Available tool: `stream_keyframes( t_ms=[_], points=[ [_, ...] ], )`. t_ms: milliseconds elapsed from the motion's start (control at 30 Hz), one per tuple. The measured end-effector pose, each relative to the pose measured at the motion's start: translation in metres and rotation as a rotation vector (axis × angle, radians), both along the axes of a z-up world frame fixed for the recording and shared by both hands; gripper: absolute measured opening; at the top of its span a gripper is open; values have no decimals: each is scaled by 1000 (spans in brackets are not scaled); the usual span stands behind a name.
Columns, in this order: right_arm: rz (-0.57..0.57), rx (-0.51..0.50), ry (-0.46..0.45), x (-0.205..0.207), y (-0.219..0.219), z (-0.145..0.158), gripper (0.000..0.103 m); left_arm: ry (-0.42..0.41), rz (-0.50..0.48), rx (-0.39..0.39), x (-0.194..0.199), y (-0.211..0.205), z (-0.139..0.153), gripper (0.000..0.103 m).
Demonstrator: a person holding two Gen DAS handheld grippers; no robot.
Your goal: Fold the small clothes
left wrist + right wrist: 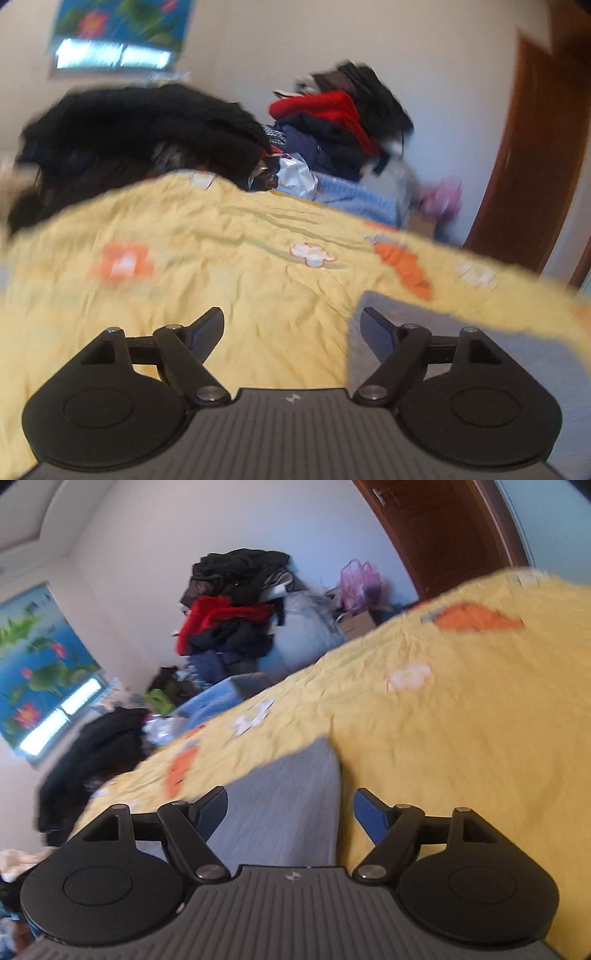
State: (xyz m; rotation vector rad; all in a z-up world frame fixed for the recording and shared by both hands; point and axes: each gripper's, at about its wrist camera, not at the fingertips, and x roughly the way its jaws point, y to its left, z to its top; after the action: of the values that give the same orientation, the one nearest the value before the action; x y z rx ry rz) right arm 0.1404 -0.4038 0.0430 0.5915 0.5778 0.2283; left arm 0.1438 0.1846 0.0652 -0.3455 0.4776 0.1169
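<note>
Left tool [291,328] points slightly down over the yellow garment [229,288], jaws wide apart, nothing betw. them. Right tool [290,808] same pitch but rolled, room tilted in its view; jaws wide, empty.

Yellow garment w/ orange and white flower patches lies spread on a grey surface [280,812], just ahead of both tools; a grey wedge shows where the cloth splits near its front edge.

Left view only: black clothes heap [140,125] close behind the garment. Right view shows more: lotus-print window blind [40,664], pink plastic bag [358,583], green item [159,699]. Both show the red-and-dark clothes pile [229,616] and brown door [443,531]. Both blurred.
</note>
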Motion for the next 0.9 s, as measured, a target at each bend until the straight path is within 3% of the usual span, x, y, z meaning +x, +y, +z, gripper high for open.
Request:
stream_keyframes(
  t_ms=[133,233,367,467,600,733,900],
  points=[
    [-7,148,108,-83,-5,-30,79,51,-9,-323,-66,14,-24,81],
    [-29,250,147,-111,0,-49,79,97,-24,-472,-83,8,-45,81],
    [-69,284,144,-101,15,-62,78,160,-43,-594,-69,-4,-66,81],
    [-123,333,135,-83,24,-65,78,126,-19,-670,-63,-8,-71,90],
    [-122,391,141,-61,43,-69,78,120,21,-731,-57,-9,-71,91],
    [-118,396,134,-49,54,-70,78,142,26,-713,-49,-12,-69,91],
    [-146,479,139,-47,45,-74,78,165,37,-844,-46,-6,-75,91]
  ],
)
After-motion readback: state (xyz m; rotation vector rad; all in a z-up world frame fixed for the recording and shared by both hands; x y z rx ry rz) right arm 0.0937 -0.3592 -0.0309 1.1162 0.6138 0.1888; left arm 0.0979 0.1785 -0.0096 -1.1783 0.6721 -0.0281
